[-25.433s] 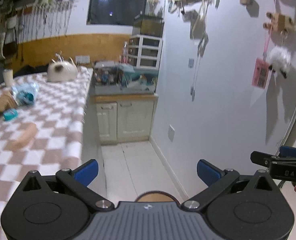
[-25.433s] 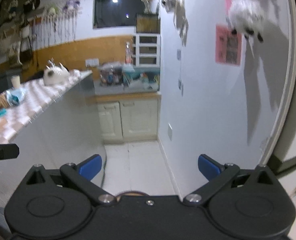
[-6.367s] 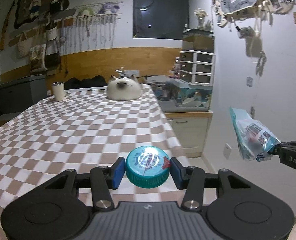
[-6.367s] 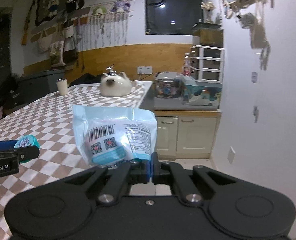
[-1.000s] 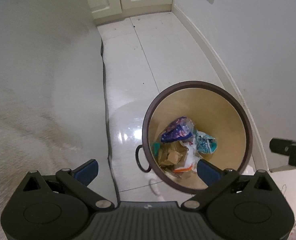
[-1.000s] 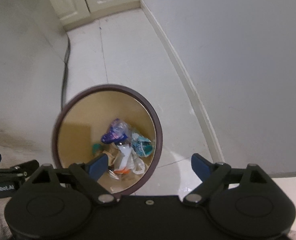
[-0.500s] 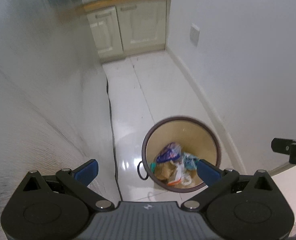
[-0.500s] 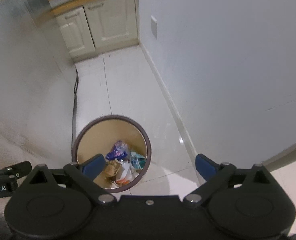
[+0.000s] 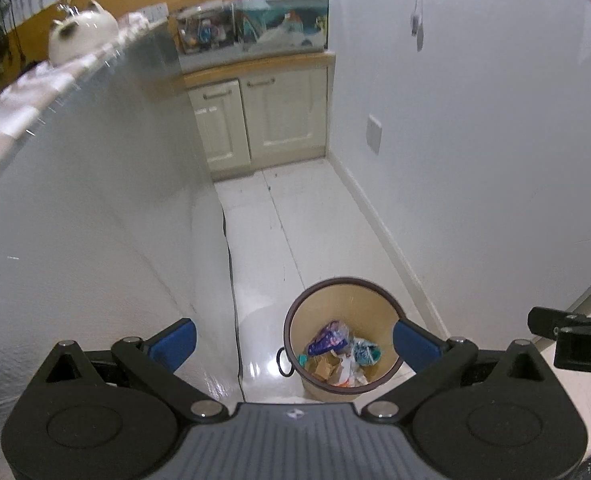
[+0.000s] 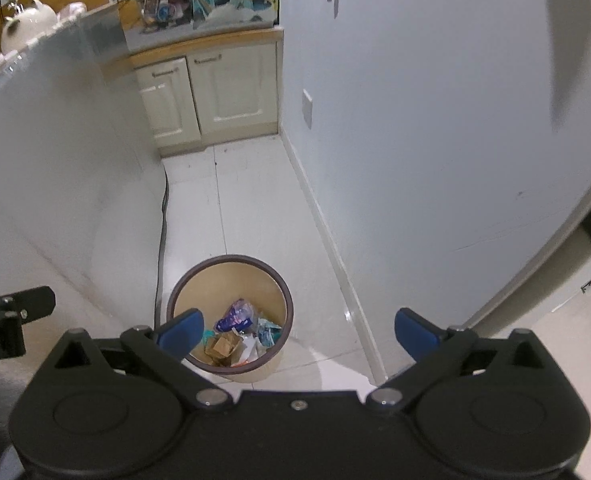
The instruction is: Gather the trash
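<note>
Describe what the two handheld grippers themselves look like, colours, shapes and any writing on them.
Both are matte black. The left gripper has a ribbed grey centre plate, two round side discs, silver pivot screws and angled link arms ending in blue fingertips. The right gripper has the same build with a smooth black centre. White lettering shows on each gripper's side, cut off by the frame.

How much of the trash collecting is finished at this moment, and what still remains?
Done: the round tan waste bin with the dark rim holds wrappers and a cardboard scrap. In hand: nothing; the left gripper is open and empty, and the right gripper has just been opening, with nothing between its fingers. Left: only an edge of the checked tablecloth shows, so remaining trash cannot be judged.
</note>
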Tool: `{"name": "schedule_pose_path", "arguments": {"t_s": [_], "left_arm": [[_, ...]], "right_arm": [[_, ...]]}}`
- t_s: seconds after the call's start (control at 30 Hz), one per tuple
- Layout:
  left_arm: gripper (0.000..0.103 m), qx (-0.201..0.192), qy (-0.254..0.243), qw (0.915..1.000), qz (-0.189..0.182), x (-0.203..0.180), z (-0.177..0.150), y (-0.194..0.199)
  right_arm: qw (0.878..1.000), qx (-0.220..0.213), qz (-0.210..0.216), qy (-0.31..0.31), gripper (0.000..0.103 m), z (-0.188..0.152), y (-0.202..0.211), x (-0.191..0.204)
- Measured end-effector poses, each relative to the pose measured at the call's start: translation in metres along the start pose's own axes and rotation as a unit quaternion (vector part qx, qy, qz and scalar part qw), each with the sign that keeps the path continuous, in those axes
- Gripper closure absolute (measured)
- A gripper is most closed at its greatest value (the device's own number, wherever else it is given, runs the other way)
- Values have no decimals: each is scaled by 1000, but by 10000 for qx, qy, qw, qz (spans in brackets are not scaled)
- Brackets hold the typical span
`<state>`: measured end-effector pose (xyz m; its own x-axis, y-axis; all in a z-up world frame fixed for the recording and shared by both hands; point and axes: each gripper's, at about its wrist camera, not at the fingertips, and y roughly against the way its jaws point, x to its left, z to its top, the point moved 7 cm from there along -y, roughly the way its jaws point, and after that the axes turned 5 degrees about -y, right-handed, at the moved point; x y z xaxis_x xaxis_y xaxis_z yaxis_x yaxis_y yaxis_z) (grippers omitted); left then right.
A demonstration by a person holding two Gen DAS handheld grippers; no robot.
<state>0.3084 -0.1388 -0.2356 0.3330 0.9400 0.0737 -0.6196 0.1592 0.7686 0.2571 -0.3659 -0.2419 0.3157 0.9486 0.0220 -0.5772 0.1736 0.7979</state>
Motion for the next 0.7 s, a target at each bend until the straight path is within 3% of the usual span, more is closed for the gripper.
{"name": "schedule_pose_path", "arguments": {"t_s": [0.7], "left_arm": [[0,-864,243,9957,244,39,-4,157]], "right_arm": [[9961,-760,449,37,0,4,143,34]]}}
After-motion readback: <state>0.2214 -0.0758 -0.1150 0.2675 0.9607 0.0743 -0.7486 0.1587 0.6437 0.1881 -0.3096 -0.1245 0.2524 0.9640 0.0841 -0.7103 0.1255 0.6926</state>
